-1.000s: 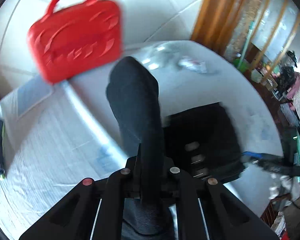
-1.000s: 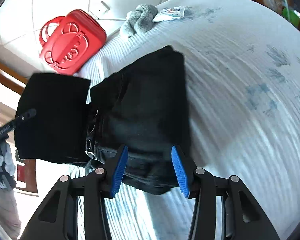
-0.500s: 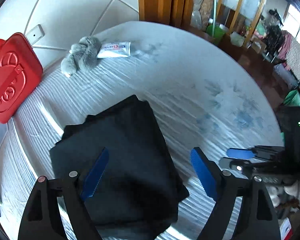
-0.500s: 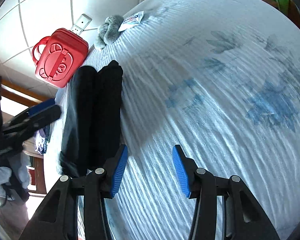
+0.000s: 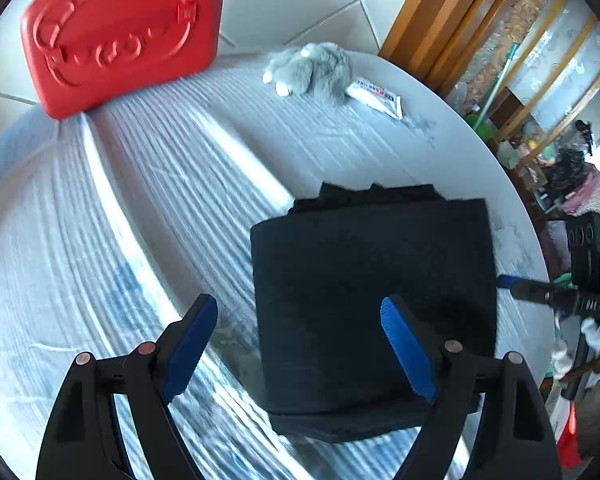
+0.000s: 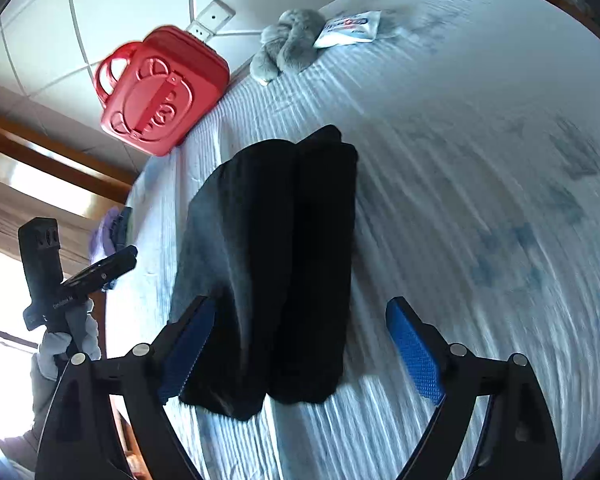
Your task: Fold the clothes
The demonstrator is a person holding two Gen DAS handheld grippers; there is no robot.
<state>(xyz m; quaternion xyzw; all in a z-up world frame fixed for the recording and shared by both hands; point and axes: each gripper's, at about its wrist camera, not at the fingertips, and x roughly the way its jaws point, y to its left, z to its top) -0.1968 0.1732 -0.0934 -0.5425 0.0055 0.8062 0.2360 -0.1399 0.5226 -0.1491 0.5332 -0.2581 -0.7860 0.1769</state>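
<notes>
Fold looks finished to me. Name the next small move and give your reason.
Probably lift both claws clear. The black garment lies folded in a neat block on the bed; the left claw is open above it, and the right claw's jaws are opening, gripping nothing.

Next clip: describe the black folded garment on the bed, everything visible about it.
The black garment is a dark, matte, soft-looking fabric folded into a thick rectangular stack, with layered edges peeking out at its far end. In the right wrist view it shows two side-by-side lobes. It lies flat on the striped white bedsheet. Neither tongs' blue pads press on it.
</notes>
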